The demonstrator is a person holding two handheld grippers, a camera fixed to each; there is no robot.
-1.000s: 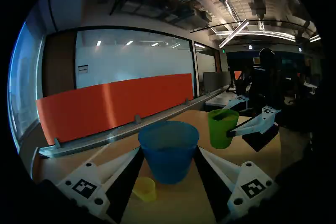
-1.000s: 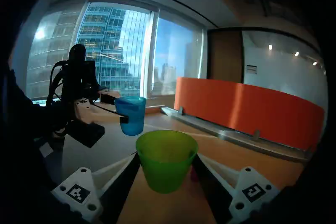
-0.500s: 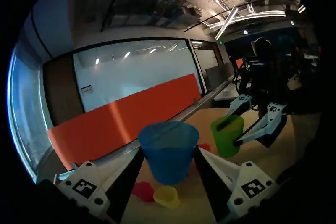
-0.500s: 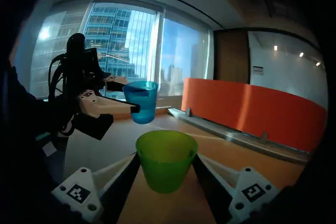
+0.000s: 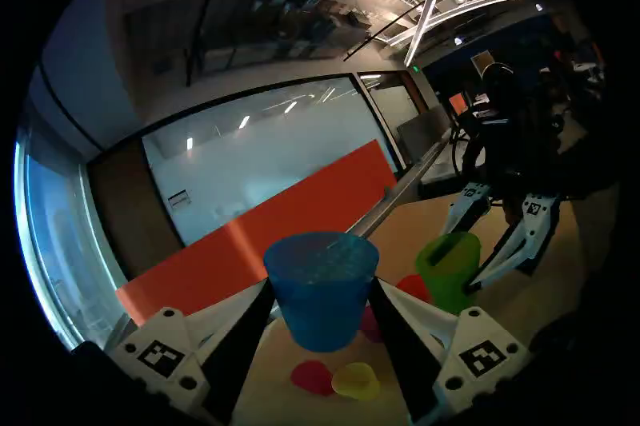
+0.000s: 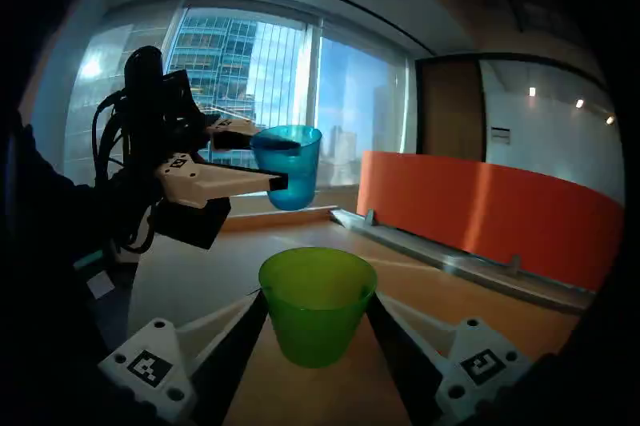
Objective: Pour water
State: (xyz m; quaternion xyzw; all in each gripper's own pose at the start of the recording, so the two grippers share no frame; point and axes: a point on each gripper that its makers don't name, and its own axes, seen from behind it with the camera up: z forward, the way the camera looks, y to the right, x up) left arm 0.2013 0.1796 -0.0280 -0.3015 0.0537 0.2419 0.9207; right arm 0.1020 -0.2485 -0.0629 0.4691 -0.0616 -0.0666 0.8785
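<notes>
My left gripper [image 5: 322, 308] is shut on a blue cup [image 5: 322, 288]. In the right gripper view that blue cup [image 6: 288, 165] hangs high above the table, tilted a little, with the left gripper [image 6: 282, 171] and a person's dark sleeve behind it. My right gripper [image 6: 318, 322] is shut on a green cup [image 6: 318, 314], upright and lower than the blue one. The left gripper view shows the green cup [image 5: 448, 266] to the right, between the right gripper's white fingers [image 5: 512, 246]. I cannot see water inside either cup.
A wooden table [image 6: 192, 266] lies under both cups. On it sit a yellow cup [image 5: 356, 381] and red cups [image 5: 312, 376]. An orange divider panel [image 6: 488, 214] runs along the table's far edge, and large windows [image 6: 232, 82] stand behind the left gripper.
The left gripper has lifted the blue cup higher, closer to above the green cup, and tilted. The green cup has stayed in place in the right gripper.
</notes>
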